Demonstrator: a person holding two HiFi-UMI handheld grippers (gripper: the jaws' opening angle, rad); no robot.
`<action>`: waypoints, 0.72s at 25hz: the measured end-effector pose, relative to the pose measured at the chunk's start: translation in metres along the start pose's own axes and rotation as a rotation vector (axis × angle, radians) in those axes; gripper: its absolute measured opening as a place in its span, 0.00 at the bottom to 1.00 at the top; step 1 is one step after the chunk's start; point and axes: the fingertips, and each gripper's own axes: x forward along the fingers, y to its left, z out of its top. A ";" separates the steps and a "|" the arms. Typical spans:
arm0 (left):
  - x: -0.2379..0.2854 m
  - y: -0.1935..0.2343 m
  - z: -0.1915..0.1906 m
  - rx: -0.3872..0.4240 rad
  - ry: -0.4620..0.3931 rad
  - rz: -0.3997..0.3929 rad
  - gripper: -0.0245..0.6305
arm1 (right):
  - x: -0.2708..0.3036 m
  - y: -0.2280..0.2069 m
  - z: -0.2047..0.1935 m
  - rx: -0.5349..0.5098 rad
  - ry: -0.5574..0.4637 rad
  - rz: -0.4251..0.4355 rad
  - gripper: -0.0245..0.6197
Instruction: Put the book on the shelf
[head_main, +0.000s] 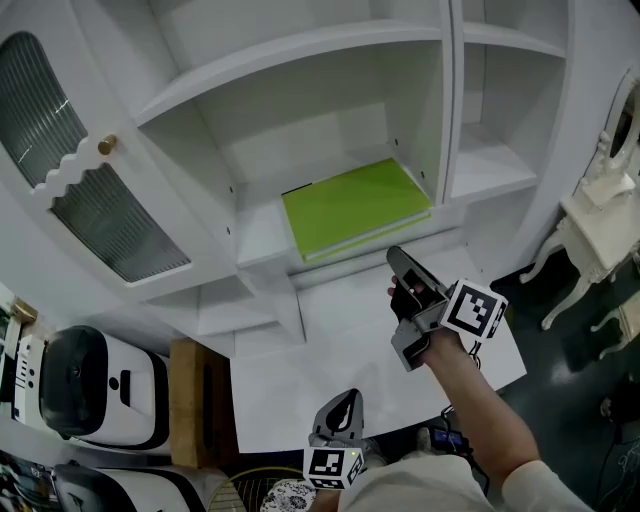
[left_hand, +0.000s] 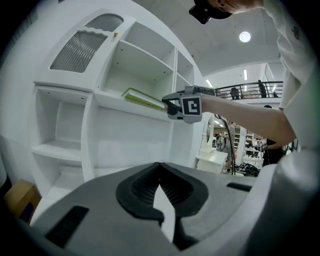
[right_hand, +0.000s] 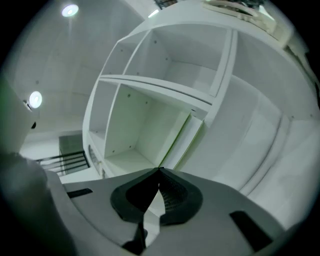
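Note:
A lime-green book (head_main: 352, 207) lies flat on a shelf of the white cabinet (head_main: 300, 120), its front edge at the shelf's lip. My right gripper (head_main: 396, 256) hovers just in front of and below that edge, shut with nothing between its jaws. In the right gripper view the book (right_hand: 189, 135) shows edge-on just beyond the shut tips (right_hand: 159, 170). My left gripper (head_main: 345, 398) is low by my body, shut and empty. The left gripper view shows its tips (left_hand: 159, 164) together, with the book (left_hand: 143, 98) and the right gripper (left_hand: 170, 106) farther off.
The cabinet has a ledge (head_main: 340, 350) below the book's shelf, open compartments to the right (head_main: 490, 165) and a glass-panelled door (head_main: 80, 170) at the left. A white ornate table (head_main: 590, 235) stands at the right. A black-and-white appliance (head_main: 95, 390) sits at lower left.

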 end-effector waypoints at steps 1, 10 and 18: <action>0.000 0.000 0.000 0.001 0.001 0.001 0.04 | -0.004 0.002 -0.004 -0.042 0.017 -0.004 0.06; 0.004 -0.017 -0.001 0.003 0.010 -0.011 0.04 | -0.053 0.009 -0.049 -0.543 0.187 -0.029 0.06; 0.011 -0.038 -0.001 0.024 0.015 -0.046 0.04 | -0.118 -0.005 -0.098 -0.888 0.352 0.009 0.06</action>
